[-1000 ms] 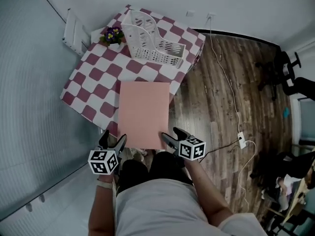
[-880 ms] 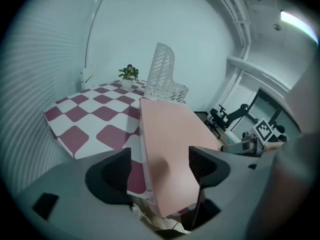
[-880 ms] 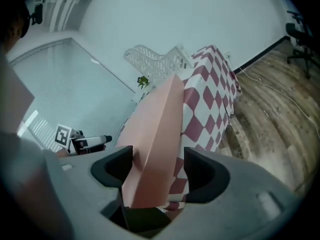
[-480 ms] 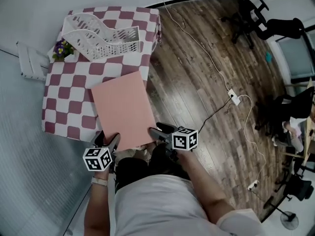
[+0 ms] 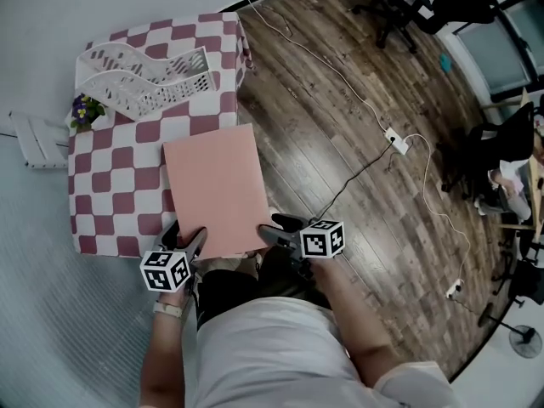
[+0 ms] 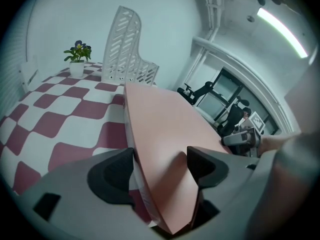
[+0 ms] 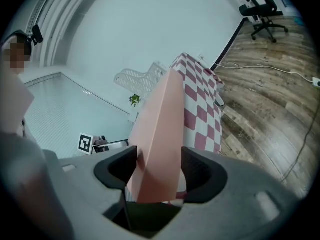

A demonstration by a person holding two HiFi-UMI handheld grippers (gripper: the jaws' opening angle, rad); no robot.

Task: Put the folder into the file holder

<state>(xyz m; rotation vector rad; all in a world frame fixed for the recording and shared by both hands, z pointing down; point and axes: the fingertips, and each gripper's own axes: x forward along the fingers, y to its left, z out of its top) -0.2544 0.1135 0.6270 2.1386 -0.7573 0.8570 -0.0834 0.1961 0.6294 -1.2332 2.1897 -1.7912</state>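
A pink folder [image 5: 217, 185] hangs flat over the near right part of the checkered table [image 5: 110, 202], and both grippers hold it at its near corners. My left gripper [image 5: 191, 238] is shut on the near left corner, with the folder [image 6: 165, 134] wedged between its jaws [image 6: 159, 170]. My right gripper [image 5: 270, 232] is shut on the near right corner, and there the folder [image 7: 160, 129] fills the gap of that gripper [image 7: 157, 171]. The white lattice file holder [image 5: 144, 75] stands at the table's far left, also visible ahead [image 6: 127, 49] [image 7: 137, 76].
A small potted flower [image 5: 82, 109] stands left of the file holder. To the right is wooden floor with a cable and a power strip [image 5: 395, 140]. Office chairs [image 5: 408, 7] stand far right. A white rack [image 5: 34, 130] sits against the wall beside the table.
The head view has swung, so the table now lies further left. Both grippers keep hold of the folder's near corners, and the folder stays over the table's near right part.
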